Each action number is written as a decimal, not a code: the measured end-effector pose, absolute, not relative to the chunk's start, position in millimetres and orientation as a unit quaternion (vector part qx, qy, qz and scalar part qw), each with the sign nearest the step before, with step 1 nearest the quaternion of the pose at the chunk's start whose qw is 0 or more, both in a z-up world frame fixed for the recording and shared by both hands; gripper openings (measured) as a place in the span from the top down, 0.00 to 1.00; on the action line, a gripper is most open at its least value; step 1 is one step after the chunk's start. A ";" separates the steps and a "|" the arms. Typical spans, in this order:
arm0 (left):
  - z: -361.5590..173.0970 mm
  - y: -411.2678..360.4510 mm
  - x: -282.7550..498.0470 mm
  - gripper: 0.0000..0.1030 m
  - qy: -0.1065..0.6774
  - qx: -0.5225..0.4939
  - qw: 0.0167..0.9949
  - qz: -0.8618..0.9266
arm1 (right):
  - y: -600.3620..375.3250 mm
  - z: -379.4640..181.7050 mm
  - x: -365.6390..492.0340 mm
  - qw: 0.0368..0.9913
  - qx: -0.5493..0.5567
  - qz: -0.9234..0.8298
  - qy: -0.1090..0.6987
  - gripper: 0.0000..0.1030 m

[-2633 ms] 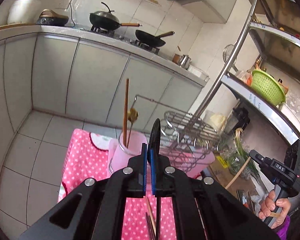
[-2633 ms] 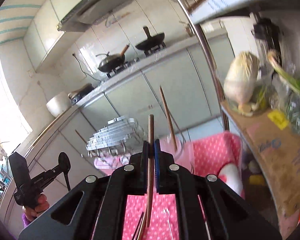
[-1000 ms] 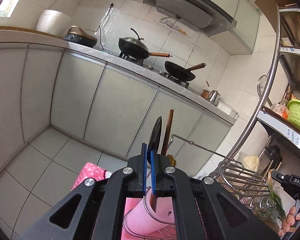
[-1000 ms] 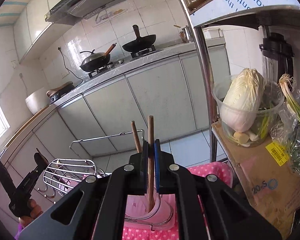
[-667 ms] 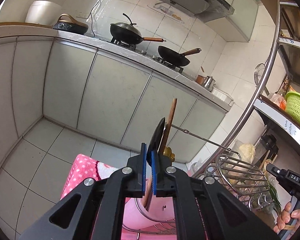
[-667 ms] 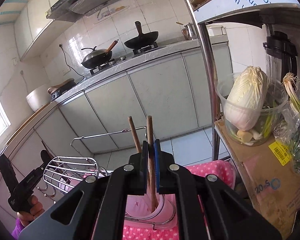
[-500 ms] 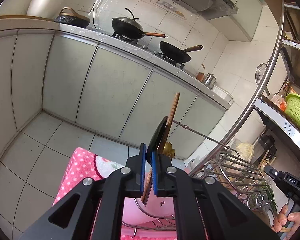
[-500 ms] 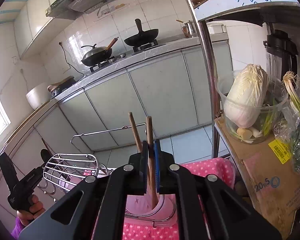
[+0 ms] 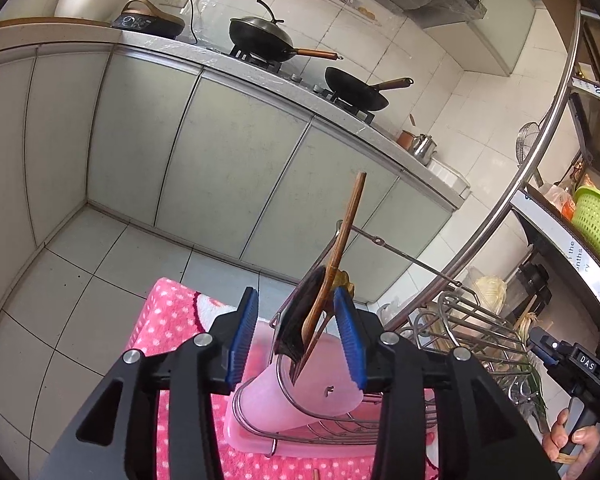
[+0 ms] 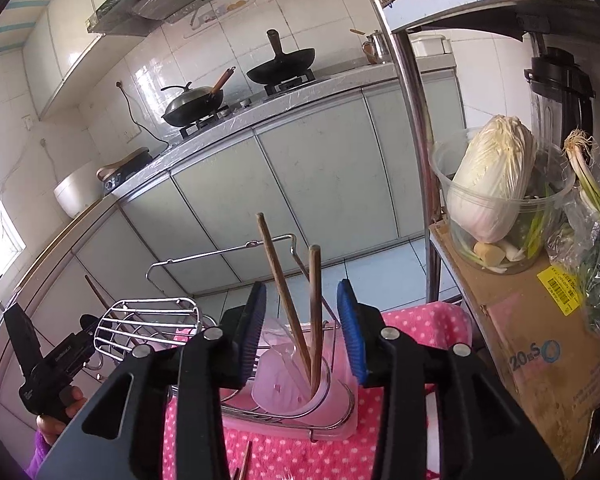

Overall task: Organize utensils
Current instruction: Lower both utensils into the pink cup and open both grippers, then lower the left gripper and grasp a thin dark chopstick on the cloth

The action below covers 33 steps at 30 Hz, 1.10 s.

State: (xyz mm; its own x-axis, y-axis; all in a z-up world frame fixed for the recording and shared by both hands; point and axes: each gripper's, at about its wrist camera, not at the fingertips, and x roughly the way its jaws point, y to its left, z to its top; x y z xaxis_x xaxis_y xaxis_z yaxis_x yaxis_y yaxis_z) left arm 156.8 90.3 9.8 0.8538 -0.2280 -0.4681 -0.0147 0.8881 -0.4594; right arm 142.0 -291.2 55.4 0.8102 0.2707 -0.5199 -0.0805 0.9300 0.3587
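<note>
The right gripper's handle [image 9: 584,364], seen from the left wrist, carries a small plate reading "DAS". A cardboard box [image 10: 540,344] under the rack shelf shows blue print, roughly "20ES", and a yellow barcode sticker; the shelf edge overhead bears upside-down blue lettering, only partly legible.

The left gripper [image 9: 296,328] has its fingers opening, blue pads apart and clear of a black spoon [image 9: 300,316] that now stands in the pink utensil cup [image 9: 308,392] beside a leaning wooden chopstick [image 9: 346,228]. The right gripper [image 10: 302,328] is likewise opening; two wooden chopsticks [image 10: 314,304] stand in that same cup between the pads, touching neither.

The cup sits in a wire dish rack [image 10: 148,320] on a pink tray, on a pink polka-dot cloth [image 9: 168,320] covering the worktop. More chopsticks [image 10: 244,460] lie on the cloth near the bottom edge. The cloth's far edge drops to a bare tiled floor [image 9: 100,264] before the cabinets; the steel shelf post [image 10: 414,120] stands close on the right.
</note>
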 end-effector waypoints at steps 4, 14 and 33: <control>9.8 93.3 152.5 0.61 0.270 -0.230 0.933 -0.056 | -290.9 55.0 137.1 0.936 0.161 0.093 0.298 0.62; 4.5 109.7 117.7 0.60 0.288 -0.225 0.930 -0.039 | -308.5 42.8 93.9 0.934 0.182 0.080 0.296 0.62; -76.6 38.2 67.4 0.74 0.478 -0.148 0.852 -0.154 | -272.3 -60.2 34.0 0.883 0.186 0.115 0.415 0.62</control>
